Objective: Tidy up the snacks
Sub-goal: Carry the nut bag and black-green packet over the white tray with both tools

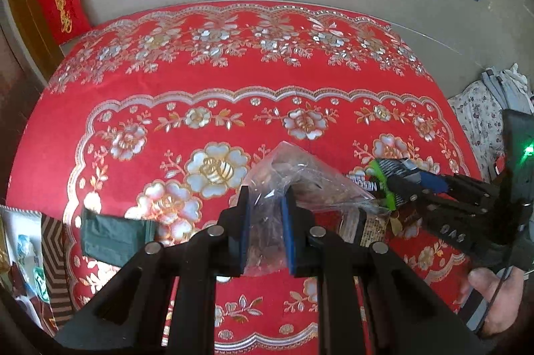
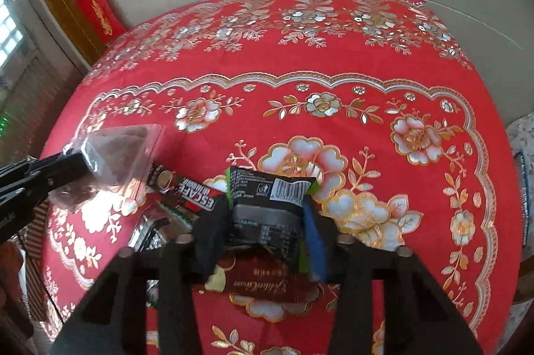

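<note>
My left gripper (image 1: 265,205) is shut on a clear plastic bag of brown snacks (image 1: 293,181) and holds it above the red tablecloth; the bag also shows in the right wrist view (image 2: 116,154). My right gripper (image 2: 263,215) is shut on a black and green snack packet (image 2: 270,191), lifted off the cloth; it shows at the right of the left wrist view (image 1: 383,174). Under it lie a dark red packet (image 2: 267,285), a black and red coffee stick (image 2: 187,188) and a silver packet (image 2: 150,231).
A dark green packet (image 1: 113,236) lies at the left of the red flowered tablecloth (image 1: 267,71). More packets (image 1: 30,258) lie at the table's left edge. A beige wall stands behind the table. A flowered cloth (image 1: 480,114) is off the table at right.
</note>
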A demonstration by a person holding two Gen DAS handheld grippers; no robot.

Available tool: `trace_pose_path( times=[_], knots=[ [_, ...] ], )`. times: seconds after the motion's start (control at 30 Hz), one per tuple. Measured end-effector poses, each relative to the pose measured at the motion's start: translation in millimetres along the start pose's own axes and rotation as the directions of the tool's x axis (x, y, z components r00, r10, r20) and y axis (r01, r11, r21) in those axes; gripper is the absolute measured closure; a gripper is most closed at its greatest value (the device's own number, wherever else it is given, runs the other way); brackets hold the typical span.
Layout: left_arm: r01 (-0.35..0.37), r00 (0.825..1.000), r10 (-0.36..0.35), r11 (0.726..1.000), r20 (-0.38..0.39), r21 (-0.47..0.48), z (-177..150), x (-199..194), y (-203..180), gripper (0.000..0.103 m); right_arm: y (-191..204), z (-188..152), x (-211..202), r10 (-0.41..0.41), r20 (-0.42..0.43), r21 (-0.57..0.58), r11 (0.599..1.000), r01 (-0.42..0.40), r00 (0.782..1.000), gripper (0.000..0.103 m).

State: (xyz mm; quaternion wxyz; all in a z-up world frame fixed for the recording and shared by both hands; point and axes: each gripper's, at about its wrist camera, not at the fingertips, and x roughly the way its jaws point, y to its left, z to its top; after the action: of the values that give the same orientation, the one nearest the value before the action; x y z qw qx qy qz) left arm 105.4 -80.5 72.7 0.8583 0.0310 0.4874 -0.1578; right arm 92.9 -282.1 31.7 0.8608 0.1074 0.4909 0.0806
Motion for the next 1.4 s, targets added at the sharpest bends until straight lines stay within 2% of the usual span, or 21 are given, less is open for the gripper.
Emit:
trace_pose_path(
  times=[0.03,0.2,0.47,0.6,0.93,1.27,1.4],
  knots=[
    [0.002,1.0,-0.002,1.0,-0.003,-0.003,-1.4,-0.3,0.8,0.084,-0.2,-1.8,-3.8,0.009,0.014,0.002,1.0,-0.009,1.0,0.072],
    [0.005,1.0,-0.005,1.0,0.006,-0.019,-7.7,-11.3,5.7,0.084,0.9,-10.5,-30.9,0.053,0.075,0.021,0.998,-0.054,0.996,0.072],
    [-0.011,0.999,0.012,1.0,0.05,-0.024,-27.3,-46.3,15.2,0.084,27.3,-28.8,-61.9,0.087,0.115,-0.017,0.996,-0.085,0.99,0.072],
    [-0.012,0.998,0.014,0.999,0.062,-0.034,-41.8,-63.2,26.0,0.084,53.7,-39.8,-73.8,0.122,0.134,-0.054,0.992,-0.115,0.983,0.072],
    [-0.018,0.994,0.027,0.997,0.106,-0.079,-79.9,-108.7,68.8,0.084,119.9,-63.4,-78.7,0.191,0.122,-0.147,0.974,-0.173,0.974,0.072],
    [-0.099,0.981,0.124,0.982,0.151,-0.163,-117.5,-157.7,141.2,0.084,204.3,-72.8,-68.9,0.274,0.076,-0.266,0.932,-0.246,0.959,0.072],
    [-0.14,0.974,0.172,0.969,0.148,-0.204,-137.8,-172.8,174.4,0.084,245.3,-72.2,-62.8,0.325,0.053,-0.313,0.903,-0.293,0.944,0.072]
  ],
)
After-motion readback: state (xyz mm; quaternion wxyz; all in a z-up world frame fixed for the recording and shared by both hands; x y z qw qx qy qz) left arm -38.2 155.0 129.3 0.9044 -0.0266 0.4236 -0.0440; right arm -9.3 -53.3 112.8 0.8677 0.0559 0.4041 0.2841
